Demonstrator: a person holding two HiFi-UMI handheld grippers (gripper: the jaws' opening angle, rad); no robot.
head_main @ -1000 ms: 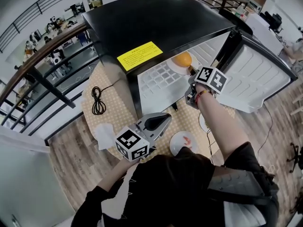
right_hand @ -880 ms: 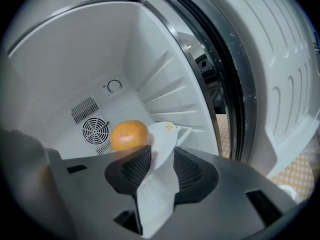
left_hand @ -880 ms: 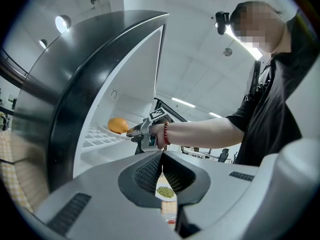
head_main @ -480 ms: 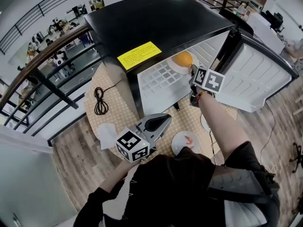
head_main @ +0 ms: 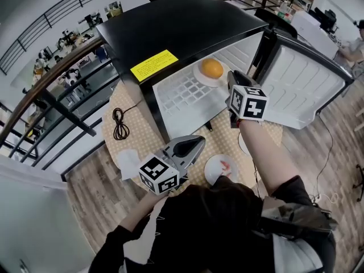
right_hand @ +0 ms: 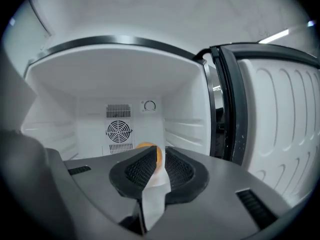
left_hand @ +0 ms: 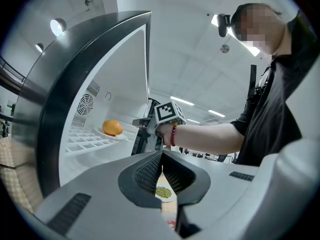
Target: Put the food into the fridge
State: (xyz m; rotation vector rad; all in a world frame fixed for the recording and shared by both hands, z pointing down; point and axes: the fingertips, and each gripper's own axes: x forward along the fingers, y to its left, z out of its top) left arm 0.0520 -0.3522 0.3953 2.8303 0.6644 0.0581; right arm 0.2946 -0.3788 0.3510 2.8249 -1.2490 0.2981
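Closing jaws: right gripper (head_main: 231, 79), upper centre, narrowing to a slim gap with nothing between the pads.
Orange (head_main: 212, 68): on a white plate (head_main: 199, 79) on a shelf in the open fridge (head_main: 187, 21), just beyond those jaws.
Left gripper (head_main: 198, 142): lower centre, jaws together, empty.
Red-food plate (head_main: 211, 174): lower centre, near the left gripper.

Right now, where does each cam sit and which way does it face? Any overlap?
Head view: on the person's head, facing steeply down at the open fridge and table; shows left claw, right claw, right forearm.
Left claw view: on the left claw, facing sideways into the fridge; shows its shut jaws, the right forearm, the torso.
Right claw view: on the right claw, facing the fridge's back wall; shows its jaws closing, nothing between them.
Shared: all three see the orange.
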